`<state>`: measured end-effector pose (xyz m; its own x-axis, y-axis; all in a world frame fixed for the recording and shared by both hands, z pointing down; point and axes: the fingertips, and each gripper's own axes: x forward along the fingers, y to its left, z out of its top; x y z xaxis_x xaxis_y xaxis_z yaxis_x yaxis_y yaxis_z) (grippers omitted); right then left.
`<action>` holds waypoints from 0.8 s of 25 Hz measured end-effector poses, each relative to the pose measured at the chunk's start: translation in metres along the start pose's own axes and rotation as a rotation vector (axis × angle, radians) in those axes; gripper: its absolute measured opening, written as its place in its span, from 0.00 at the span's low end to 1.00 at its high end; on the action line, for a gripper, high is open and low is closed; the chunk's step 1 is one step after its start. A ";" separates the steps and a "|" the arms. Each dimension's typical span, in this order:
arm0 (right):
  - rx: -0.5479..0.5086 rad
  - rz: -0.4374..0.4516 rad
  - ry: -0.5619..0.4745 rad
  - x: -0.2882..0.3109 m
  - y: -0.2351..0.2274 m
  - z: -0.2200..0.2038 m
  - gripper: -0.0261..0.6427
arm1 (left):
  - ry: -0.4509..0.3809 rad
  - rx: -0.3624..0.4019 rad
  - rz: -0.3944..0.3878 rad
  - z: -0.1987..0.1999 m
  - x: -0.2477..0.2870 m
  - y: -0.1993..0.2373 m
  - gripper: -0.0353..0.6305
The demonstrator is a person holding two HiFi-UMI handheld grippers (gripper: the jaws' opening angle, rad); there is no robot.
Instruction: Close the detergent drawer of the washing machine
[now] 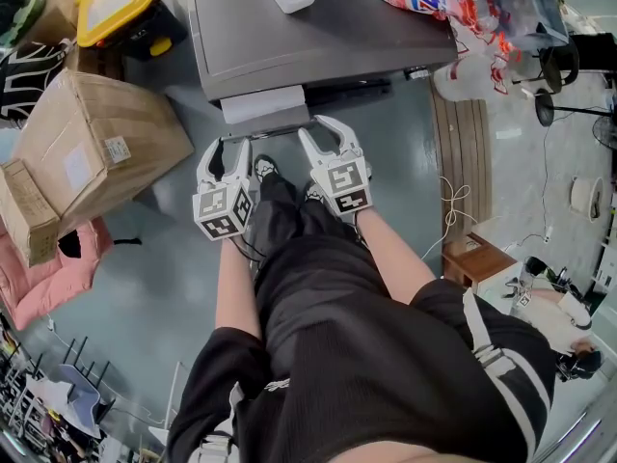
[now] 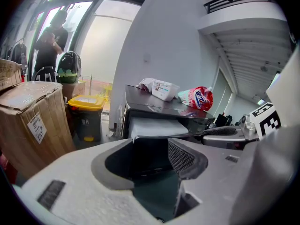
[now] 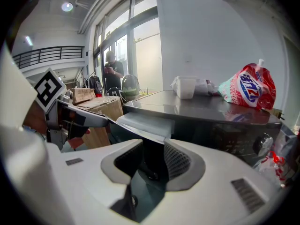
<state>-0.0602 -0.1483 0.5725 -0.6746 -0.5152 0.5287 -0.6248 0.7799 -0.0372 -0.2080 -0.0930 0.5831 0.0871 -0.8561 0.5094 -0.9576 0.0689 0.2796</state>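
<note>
- The left gripper has its jaws standing wide, with nothing between them but a view of floor and dark washer front.
- The right gripper is the same: jaws well apart, gap empty.
- From the head view, both are held side by side in front of the person's legs, the left gripper beside the right gripper, both tilted down.
- The drawer sticks out of the front of the washer, not yet pushed in.
- It sits just ahead of both jaw pairs, in the stretch between them.
- For the left jaws, the drawer is straight ahead and a little above the tips, clear of them.
- For the right jaws, the drawer is ahead and slightly to their left; its front edge runs close over the tips, and I can't tell whether they touch.
- Beyond the jaws, on top of the washer, lie a red detergent bag and a white tub.
- Off to the left of the left jaws stand a cardboard box and a yellow-lidded bin.
- Far behind, by the windows, a person stands.
</note>
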 end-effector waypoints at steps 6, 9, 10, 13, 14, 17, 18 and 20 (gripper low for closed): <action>0.006 -0.004 -0.002 0.004 -0.001 0.004 0.25 | 0.004 0.006 -0.006 0.004 0.004 0.003 0.41; 0.008 -0.008 0.000 0.004 -0.002 0.004 0.25 | 0.012 0.009 -0.009 0.005 0.004 0.003 0.41; 0.009 -0.009 0.000 0.005 -0.002 0.005 0.25 | 0.014 0.009 -0.010 0.005 0.005 0.003 0.41; 0.010 -0.014 -0.003 0.008 -0.004 0.007 0.25 | 0.015 0.012 -0.012 0.008 0.008 0.005 0.41; 0.010 -0.014 -0.004 0.009 -0.005 0.008 0.25 | 0.016 0.013 -0.013 0.009 0.009 0.005 0.41; 0.012 -0.017 -0.004 0.010 -0.005 0.009 0.25 | 0.021 0.015 -0.016 0.009 0.010 0.006 0.41; 0.014 -0.017 -0.003 0.011 -0.006 0.009 0.25 | 0.023 0.016 -0.018 0.010 0.011 0.006 0.41; 0.016 -0.019 -0.004 0.012 -0.007 0.010 0.25 | 0.027 0.018 -0.021 0.011 0.013 0.007 0.41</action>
<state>-0.0683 -0.1636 0.5705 -0.6638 -0.5316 0.5261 -0.6440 0.7639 -0.0406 -0.2162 -0.1093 0.5823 0.1142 -0.8430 0.5257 -0.9604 0.0418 0.2756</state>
